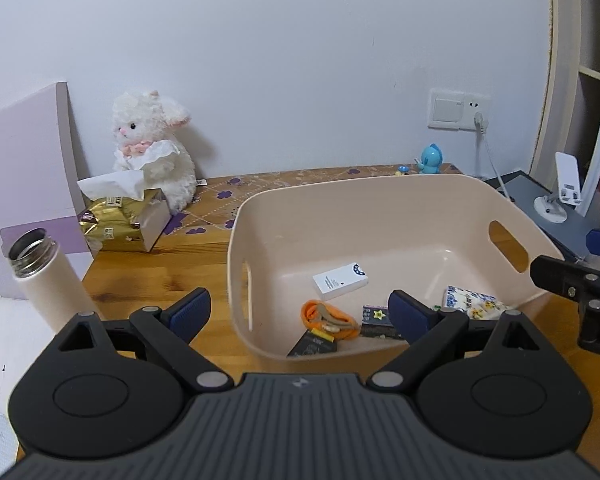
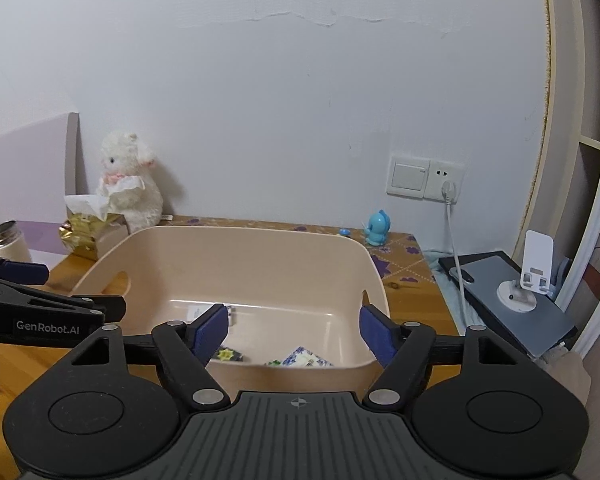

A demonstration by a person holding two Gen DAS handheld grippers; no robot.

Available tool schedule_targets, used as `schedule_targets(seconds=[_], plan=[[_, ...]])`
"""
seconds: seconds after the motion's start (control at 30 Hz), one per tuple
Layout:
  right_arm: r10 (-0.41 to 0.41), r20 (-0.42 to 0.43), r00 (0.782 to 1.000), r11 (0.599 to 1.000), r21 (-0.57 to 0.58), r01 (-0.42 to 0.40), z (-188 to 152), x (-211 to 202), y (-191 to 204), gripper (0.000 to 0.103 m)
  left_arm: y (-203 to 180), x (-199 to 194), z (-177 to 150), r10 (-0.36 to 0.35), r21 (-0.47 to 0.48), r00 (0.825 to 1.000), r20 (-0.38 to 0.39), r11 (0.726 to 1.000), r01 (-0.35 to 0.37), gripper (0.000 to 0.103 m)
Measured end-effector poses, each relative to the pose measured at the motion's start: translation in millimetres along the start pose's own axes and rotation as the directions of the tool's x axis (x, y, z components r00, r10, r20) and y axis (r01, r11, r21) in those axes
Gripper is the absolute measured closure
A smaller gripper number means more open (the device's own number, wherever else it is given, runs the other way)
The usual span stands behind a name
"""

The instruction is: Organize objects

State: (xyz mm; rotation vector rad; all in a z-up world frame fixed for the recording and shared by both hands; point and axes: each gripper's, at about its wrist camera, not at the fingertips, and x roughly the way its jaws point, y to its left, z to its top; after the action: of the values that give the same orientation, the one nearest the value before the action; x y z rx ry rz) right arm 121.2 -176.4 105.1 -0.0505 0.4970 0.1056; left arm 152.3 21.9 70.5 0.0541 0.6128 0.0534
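Both grippers, left (image 1: 300,312) and right (image 2: 294,332), hover with fingers apart and empty at the near rim of a beige bin (image 1: 380,200) on the wooden surface (image 1: 152,272). Inside lie a white box (image 1: 340,281), an orange item (image 1: 328,318) and small packets (image 1: 474,300).

left gripper (image 1: 300,312) level, jaws spread wide, nothing held. right gripper (image 2: 294,330) likewise wide and unladen, at the left one's 3 o'clock.

"GenRobot.AI" in white on left gripper (image 2: 54,280) side (other print too small to read).
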Motion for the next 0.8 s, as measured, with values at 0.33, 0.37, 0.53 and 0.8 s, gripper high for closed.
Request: schedule_targets(seconds=[0.33, 0.37, 0.53, 0.8], plan=[[0.016, -0.005, 1.000, 1.000, 0.004, -0.016, -11.8, -37.3, 8.8, 0.025, 10.1, -48.4, -14.3, 0.001, -0.013, 1.000, 0.011, 1.000, 0.000, 0.007], [0.018, -0.005, 1.000, 1.000, 0.008, -0.018, -13.4, -41.1, 9.1, 0.025, 10.2, -54.2, -16.3, 0.001, -0.012, 1.000, 0.014, 1.000, 0.000, 0.007], [0.027, 0.005, 1.000, 1.000, 0.007, -0.027, -20.2, -57.6, 11.4, 0.025, 7.6, -80.3, -26.7, 0.005, 0.016, 0.999, 0.031, 1.000, -0.006, 0.007], [0.039, 0.013, 0.999, 0.999, 0.025, -0.039, -33.2, -80.7, 12.8, 0.018, 10.9, -115.7, -45.0, 0.013, 0.002, 0.999, 0.037, 1.000, -0.013, 0.007]])
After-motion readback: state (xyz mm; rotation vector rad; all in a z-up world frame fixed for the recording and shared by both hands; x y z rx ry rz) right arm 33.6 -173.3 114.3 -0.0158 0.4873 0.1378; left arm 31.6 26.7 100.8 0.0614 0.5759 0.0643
